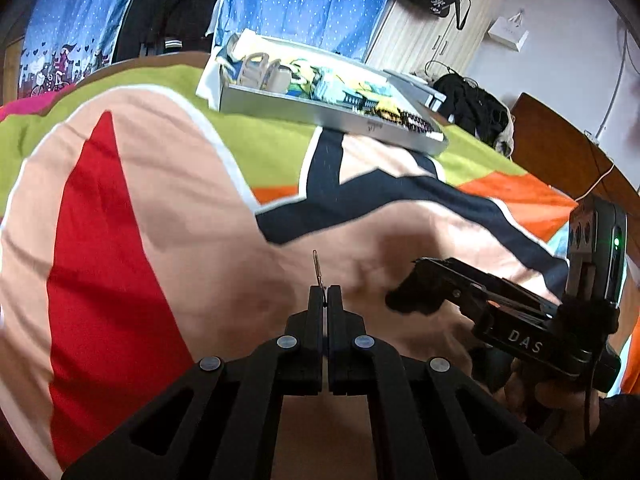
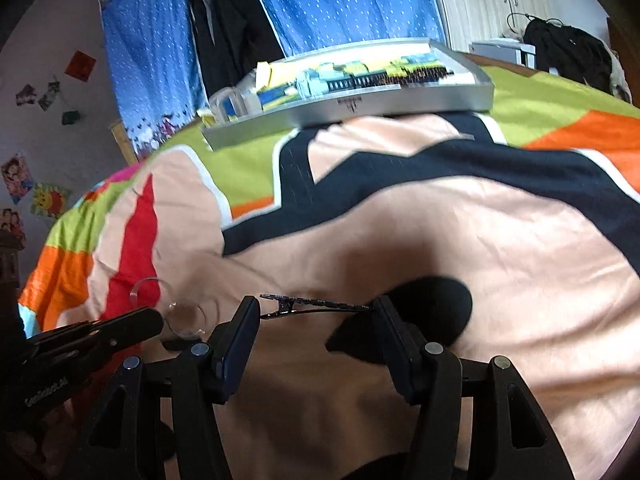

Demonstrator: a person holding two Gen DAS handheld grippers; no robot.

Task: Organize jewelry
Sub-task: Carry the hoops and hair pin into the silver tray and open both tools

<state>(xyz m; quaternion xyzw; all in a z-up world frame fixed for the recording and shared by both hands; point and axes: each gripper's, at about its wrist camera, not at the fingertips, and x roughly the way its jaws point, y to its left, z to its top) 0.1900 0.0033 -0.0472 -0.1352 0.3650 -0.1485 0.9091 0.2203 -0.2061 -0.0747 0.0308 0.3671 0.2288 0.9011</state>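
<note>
- The left gripper [image 1: 325, 296] is fully closed, pinching a thin ring [image 1: 316, 266] by its edge; the slim hold could let it twist out onto the bedspread [image 1: 160, 200].
- The right gripper [image 2: 314, 312] stands half open, a dark hair clip [image 2: 312, 304] spanning its pads end to end; any slackening drops it.
- The silver tray [image 2: 400, 106] lies far across the bed, so both pieces face a long carry.

I am looking at a bedspread [image 1: 160, 200] with big patches of red, peach, green, orange and dark blue. Behind it a blue curtain [image 2: 340, 0] with white dots is hanging, and dark clothes [image 2: 232, 20] are hanging in the gap. A pale wooden wardrobe [image 1: 420, 40] is standing at the right. Pictures [image 2: 48, 200] are sticking to the wall at the left.
</note>
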